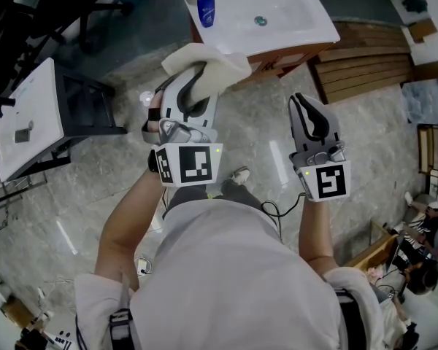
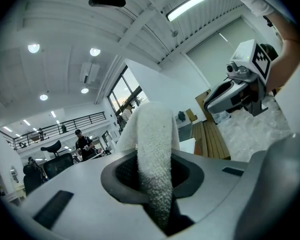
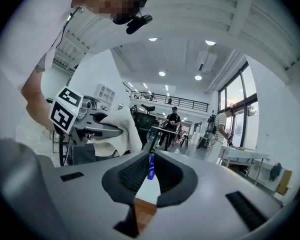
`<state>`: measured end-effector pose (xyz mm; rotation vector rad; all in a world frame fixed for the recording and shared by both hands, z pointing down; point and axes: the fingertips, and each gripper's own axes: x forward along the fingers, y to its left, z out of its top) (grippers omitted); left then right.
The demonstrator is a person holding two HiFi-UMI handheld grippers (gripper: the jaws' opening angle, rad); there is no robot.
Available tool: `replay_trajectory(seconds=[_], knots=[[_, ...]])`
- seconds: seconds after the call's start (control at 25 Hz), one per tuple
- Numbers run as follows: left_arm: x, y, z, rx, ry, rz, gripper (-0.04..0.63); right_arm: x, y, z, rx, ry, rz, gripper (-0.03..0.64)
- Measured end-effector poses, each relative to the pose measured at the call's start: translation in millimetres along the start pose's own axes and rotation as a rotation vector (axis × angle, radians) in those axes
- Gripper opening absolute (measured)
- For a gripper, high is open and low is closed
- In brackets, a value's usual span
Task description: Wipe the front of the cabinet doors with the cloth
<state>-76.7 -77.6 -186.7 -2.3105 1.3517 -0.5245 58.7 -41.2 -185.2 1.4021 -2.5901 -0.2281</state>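
Cloth (image 1: 213,67) pinched in left gripper (image 1: 195,84), draped over its tips, held up just near of the cabinet (image 1: 288,55) under the sink (image 1: 317,22); contact not evident. Right gripper (image 1: 300,102) narrow, nearly together, empty. Judgement: lower left, press cloth flat on door, stroke evenly.

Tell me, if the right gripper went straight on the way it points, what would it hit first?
Probably the white sink top, near the blue bottle. Both show between the right gripper jaws, with the wooden cabinet just below. Depth is unclear.
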Motion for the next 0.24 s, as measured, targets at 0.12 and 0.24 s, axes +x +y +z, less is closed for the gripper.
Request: replay_trajectory(seconds=[0.12,0.24], knots=[[1.6,1.9,-1.5,0.0,0.005,0.007,0.091,-0.4,-2.2,-1.8,0.005,0.005,0.005,0.057],[1.5,4.3,-3.6,-0.006,0.013,0.016,0.092,-2.4,-4.3,-4.7,0.007,0.013,0.01,0.057]])
